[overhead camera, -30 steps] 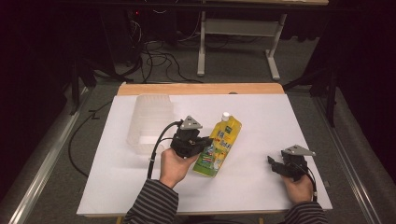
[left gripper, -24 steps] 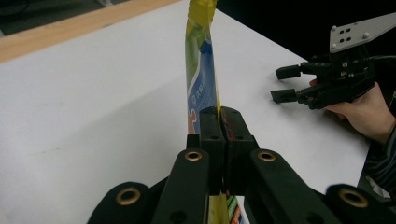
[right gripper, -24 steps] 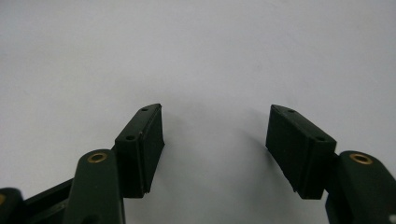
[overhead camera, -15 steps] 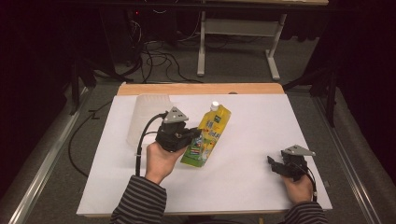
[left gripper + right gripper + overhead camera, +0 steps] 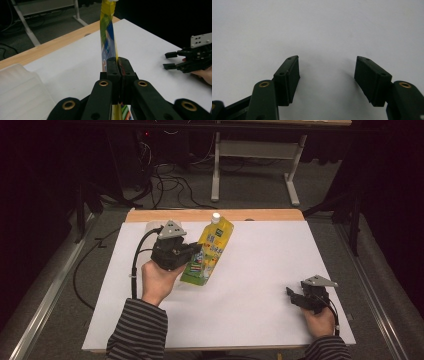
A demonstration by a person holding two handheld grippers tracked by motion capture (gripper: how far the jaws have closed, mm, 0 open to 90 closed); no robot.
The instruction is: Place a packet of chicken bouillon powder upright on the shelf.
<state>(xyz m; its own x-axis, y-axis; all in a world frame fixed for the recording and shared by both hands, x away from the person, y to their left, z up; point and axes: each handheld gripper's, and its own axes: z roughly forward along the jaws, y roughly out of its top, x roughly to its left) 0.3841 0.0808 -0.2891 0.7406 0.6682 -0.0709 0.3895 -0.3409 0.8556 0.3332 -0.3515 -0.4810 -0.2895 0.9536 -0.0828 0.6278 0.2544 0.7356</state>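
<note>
- Nearest to me, my right gripper (image 5: 295, 296) sits low over the white table cover (image 5: 260, 270) at the near right. Its jaws stand wide apart with nothing between them; in the right gripper view I see bare white surface through the gap. It has no part in the work at this point, as far as I can judge.
- Further in, on my left, my left gripper (image 5: 192, 251) has its jaws pressed together on the yellow-green drink pouch (image 5: 209, 251), pinching the flat pack by its edge. In the left gripper view the pouch (image 5: 108, 37) rises straight up out of the closed jaws.
- The pouch is off the cover, tilted with its white cap (image 5: 215, 217) toward the far side and its base hanging just above the surface, left of the middle of the table.
- So the pick-up looks done: the pouch is gripped and lifted. What is left, by my reading, is to carry it and set it down.
- Just beyond my left hand lies a clear plastic bin (image 5: 22, 92), beside the gripper at the far left. It seems the likely place for the pouch, though I cannot be sure; nothing is in it that I can see.
- Farthest off, the wooden table edge (image 5: 260, 214).
</note>
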